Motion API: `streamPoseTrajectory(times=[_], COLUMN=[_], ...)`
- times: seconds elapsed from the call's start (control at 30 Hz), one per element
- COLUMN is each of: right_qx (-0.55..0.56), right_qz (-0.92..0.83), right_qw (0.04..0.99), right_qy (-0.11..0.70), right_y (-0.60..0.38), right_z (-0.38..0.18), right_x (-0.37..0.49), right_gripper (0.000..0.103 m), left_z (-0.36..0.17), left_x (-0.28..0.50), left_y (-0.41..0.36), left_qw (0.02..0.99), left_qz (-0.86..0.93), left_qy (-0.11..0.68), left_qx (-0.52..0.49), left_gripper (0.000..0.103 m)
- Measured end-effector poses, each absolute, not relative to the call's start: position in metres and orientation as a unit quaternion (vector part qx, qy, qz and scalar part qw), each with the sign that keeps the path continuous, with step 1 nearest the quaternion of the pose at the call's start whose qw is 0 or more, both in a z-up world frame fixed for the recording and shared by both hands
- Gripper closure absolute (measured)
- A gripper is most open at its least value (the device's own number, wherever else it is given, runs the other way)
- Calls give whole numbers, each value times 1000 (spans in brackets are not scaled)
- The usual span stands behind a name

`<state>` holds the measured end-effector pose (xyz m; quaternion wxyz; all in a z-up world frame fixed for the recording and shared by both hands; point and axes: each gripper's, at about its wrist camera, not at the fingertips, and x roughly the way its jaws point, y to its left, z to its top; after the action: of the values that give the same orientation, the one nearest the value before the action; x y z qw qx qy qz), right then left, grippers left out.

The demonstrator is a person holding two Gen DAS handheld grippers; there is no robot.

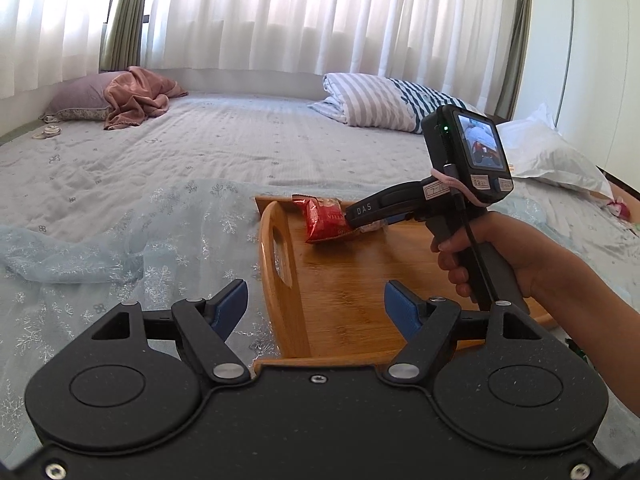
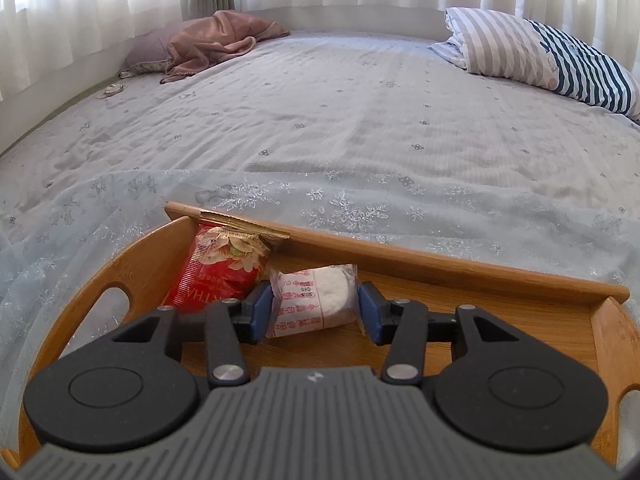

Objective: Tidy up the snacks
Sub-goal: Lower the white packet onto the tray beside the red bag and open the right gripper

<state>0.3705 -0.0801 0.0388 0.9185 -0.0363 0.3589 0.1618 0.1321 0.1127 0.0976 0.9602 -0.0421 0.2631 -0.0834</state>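
1. Right claw, lower centre of the right wrist view: partly open, blue pads on either side of a white snack packet, slack at the wrapper's edges rather than squeezing it.
2. White snack packet lying flat on the tray, just right of a red snack packet tucked into the tray's far left corner.
3. Left claw, lower centre of the left wrist view: wide open, empty, poised over the tray's near left rim.
4. Hand at right of that view, gripping the other tool's handle.
5. Tray resting on a pale snowflake cloth spread over the bed.
6. Striped pillow upper right, pink blanket upper left.
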Motion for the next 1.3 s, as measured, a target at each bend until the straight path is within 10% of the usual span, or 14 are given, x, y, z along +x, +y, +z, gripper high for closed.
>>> streamPoseTrajectory(times=[0.6, 0.83, 1.3], right_qx=[-34, -33, -1], right_qz=[186, 174, 189], right_qw=[917, 933, 934], right_qy=[350, 313, 303], right_y=[-86, -95, -141], right_z=[37, 49, 74], right_x=[370, 356, 294], right_gripper=[27, 0, 0], left_z=[98, 93, 97], left_x=[127, 131, 115], left_y=[114, 108, 90], left_qw=[960, 956, 955], left_qz=[-77, -74, -72], left_qy=[262, 277, 280], left_qx=[-66, -62, -64], left_gripper=[29, 27, 0])
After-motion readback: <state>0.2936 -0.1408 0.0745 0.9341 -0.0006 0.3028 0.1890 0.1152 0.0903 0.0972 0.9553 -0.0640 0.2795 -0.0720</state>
